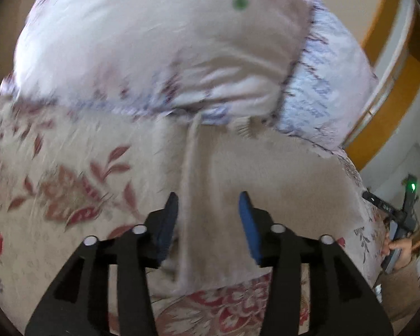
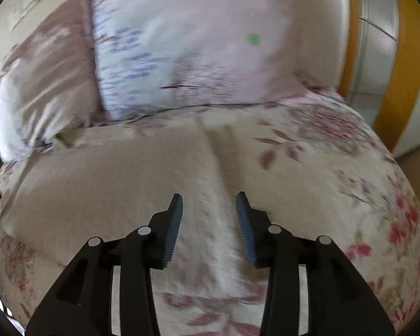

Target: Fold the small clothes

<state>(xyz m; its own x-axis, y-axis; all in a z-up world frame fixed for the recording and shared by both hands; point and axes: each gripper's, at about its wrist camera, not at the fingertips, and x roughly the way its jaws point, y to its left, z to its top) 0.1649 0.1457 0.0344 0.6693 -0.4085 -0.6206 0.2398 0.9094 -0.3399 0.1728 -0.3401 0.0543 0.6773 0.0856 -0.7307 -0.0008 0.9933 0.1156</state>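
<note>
A beige knitted garment [image 1: 260, 173] lies spread on a floral bedsheet [image 1: 56, 184]. In the left wrist view my left gripper [image 1: 208, 210] is open, and a raised fold of the garment runs up between its blue pads [image 1: 249, 224]. In the right wrist view the same garment [image 2: 112, 179] lies flat, and a raised ridge of it runs between the pads [image 2: 173, 224] of my open right gripper [image 2: 209, 210]. Both views are motion blurred. I cannot tell whether the pads touch the cloth.
Two pillows [image 1: 154, 44] with pale floral cases lie at the head of the bed, also in the right wrist view [image 2: 210, 44]. An orange and white headboard [image 1: 392, 64] stands behind them. A hand with the other gripper [image 1: 397, 240] shows at the right edge.
</note>
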